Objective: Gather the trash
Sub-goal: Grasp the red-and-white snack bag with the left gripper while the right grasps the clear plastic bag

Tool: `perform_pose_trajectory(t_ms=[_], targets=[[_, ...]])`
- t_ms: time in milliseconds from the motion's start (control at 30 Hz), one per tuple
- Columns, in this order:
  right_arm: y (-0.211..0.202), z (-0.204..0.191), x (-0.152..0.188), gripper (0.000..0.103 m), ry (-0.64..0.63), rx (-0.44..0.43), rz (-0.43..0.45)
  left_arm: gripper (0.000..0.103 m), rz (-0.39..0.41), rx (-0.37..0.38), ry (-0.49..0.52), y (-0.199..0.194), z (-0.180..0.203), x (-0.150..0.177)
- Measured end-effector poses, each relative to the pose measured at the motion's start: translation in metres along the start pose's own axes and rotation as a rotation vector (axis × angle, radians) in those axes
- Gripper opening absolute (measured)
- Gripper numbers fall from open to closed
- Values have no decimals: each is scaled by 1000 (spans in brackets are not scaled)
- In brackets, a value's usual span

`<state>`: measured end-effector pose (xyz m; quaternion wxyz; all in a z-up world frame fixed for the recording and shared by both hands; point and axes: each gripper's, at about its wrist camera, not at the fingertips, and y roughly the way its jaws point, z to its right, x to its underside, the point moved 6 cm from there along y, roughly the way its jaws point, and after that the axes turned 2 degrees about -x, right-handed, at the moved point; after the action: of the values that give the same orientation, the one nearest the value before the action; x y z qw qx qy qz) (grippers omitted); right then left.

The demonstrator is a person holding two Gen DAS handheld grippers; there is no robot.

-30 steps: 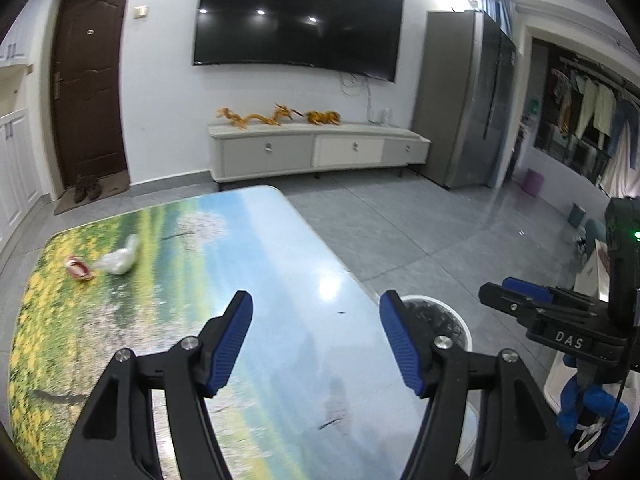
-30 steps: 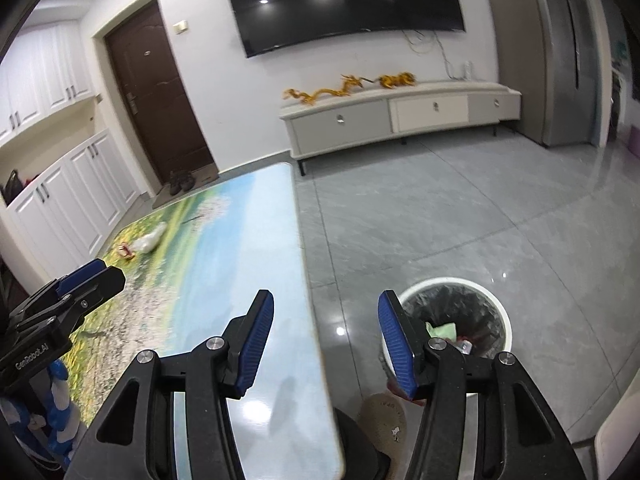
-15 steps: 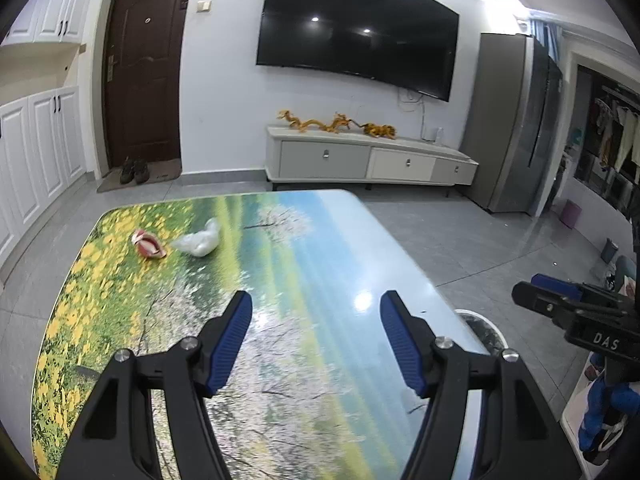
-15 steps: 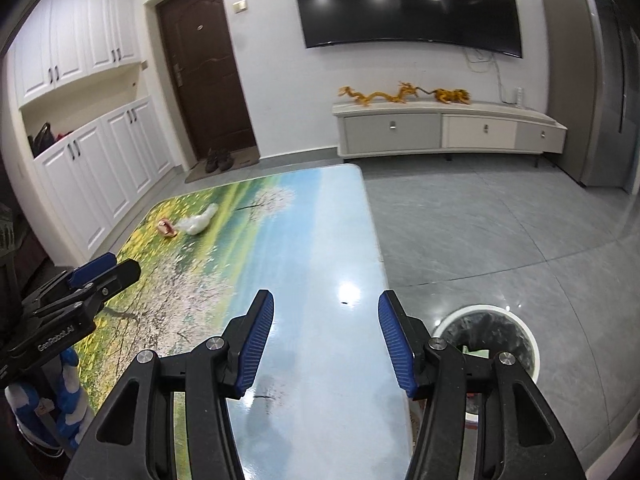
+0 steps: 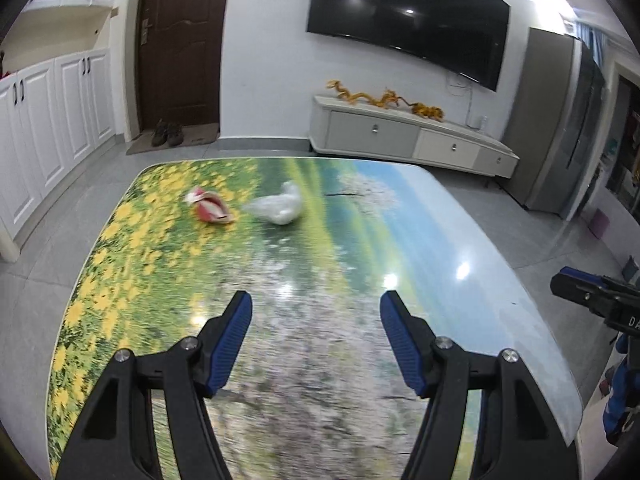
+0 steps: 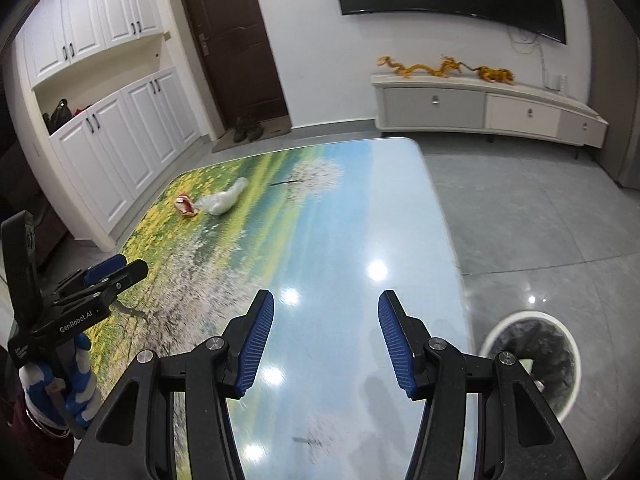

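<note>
Both claws hover above the near end of the table [image 5: 448, 216], whose top carries a printed landscape of yellow flowers and blossom trees. The left claw [image 5: 316, 336] has its blue pads spread wide with nothing between them; the right claw [image 6: 326, 334] is likewise spread and empty. Toward the table's far left corner lies a crumpled white plastic bag [image 5: 280, 207], with a red-and-white wrapper [image 5: 210, 210] just beside it. A white trash bin [image 6: 560, 344] with a black liner stands on the floor beside the table's near right edge.
</note>
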<state>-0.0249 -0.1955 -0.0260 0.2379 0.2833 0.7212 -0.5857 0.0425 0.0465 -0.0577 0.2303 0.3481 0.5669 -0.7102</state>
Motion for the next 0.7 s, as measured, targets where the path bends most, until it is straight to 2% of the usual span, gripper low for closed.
perform_pose_trajectory(t_ms=[367,600,700], targets=[[72,-36,-17,54,-49,-100,-94,65,-86,-49,-103,32,-65,3],[117,-69,-47,54,-99,-178,-122,65,-83,-92,-171,71,-98,-36],[141,-82,-64,54,-90,-211,-122,65,-77,-82,-202,92,-107,-59]])
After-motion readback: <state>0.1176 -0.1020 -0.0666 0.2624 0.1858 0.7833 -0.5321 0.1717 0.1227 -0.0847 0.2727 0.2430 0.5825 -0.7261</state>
